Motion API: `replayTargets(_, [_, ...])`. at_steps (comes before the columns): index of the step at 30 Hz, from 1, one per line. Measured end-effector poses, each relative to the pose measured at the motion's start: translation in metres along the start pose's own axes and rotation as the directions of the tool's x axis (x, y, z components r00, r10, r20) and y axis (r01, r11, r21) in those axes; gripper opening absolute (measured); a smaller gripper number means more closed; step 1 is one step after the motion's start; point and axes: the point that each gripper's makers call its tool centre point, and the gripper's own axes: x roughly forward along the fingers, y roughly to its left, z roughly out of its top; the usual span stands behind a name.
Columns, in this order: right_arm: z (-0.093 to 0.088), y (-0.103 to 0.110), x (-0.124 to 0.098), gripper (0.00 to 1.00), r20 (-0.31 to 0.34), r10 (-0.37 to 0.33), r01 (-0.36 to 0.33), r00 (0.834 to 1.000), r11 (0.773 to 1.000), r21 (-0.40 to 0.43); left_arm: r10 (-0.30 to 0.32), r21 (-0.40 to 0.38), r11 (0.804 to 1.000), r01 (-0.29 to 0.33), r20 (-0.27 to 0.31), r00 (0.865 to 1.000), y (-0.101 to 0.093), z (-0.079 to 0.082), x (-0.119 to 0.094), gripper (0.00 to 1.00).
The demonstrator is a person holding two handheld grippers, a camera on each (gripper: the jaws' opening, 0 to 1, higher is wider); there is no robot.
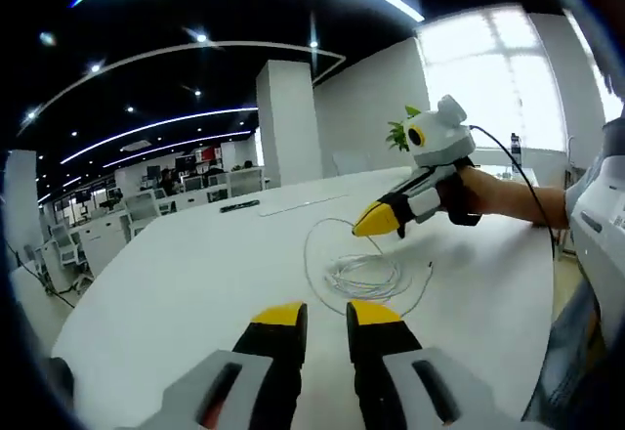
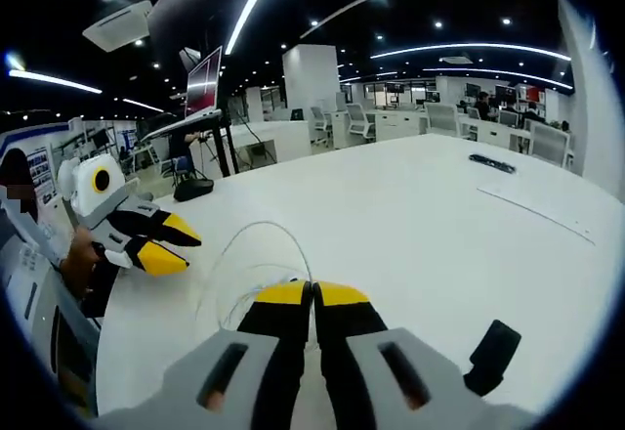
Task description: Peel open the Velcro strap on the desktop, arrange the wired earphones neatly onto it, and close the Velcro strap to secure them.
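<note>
In the left gripper view, the left gripper (image 1: 325,315) rises from 6 o'clock with its two yellow tips a little apart. Nothing sits between them, and they hang over the white table (image 1: 186,274). Just past the tips lie the wired earphones (image 1: 361,272), a loose white coil of thin cord with one big loop sticking out toward 12 o'clock. At 2 o'clock the right gripper (image 1: 376,220) comes in, held by a hand (image 1: 469,195). Its yellow tips look pressed together, just above the cord loop. I cannot tell if they touch the cord.

In the right gripper view, the right gripper (image 2: 312,295) has its tips closed tight. The white cord (image 2: 256,276) lies under and just past them; whether the tips pinch it I cannot tell. The left gripper (image 2: 164,244) sits at 9 o'clock, its tips a little open. A black strap (image 2: 491,357) lies on the table (image 2: 430,225) at 4 o'clock, near the right gripper.
</note>
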Motion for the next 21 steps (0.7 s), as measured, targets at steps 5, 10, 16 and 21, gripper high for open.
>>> replayTargets(5, [0.0,-0.001,0.003,0.04,0.002,-0.009,0.009,1.0,1.0,0.01,0.022,0.055,0.998,-0.024,0.031,0.999,0.013,0.016,-0.008,0.2])
replayTargets(10, [0.0,-0.005,0.006,0.04,0.004,-0.019,0.019,1.0,1.0,0.005,-0.014,0.13,0.992,0.008,0.044,0.999,0.016,0.035,0.004,0.2])
replayTargets(16, [0.001,-0.009,0.007,0.04,0.01,-0.028,0.028,1.0,1.0,0.002,-0.076,0.264,0.961,0.077,-0.014,0.997,0.013,0.043,0.048,0.18])
replayTargets(21, [0.002,-0.01,0.008,0.04,0.005,-0.04,0.04,0.999,0.999,-0.02,-0.111,0.395,0.911,0.119,-0.043,0.993,0.01,0.051,0.078,0.18])
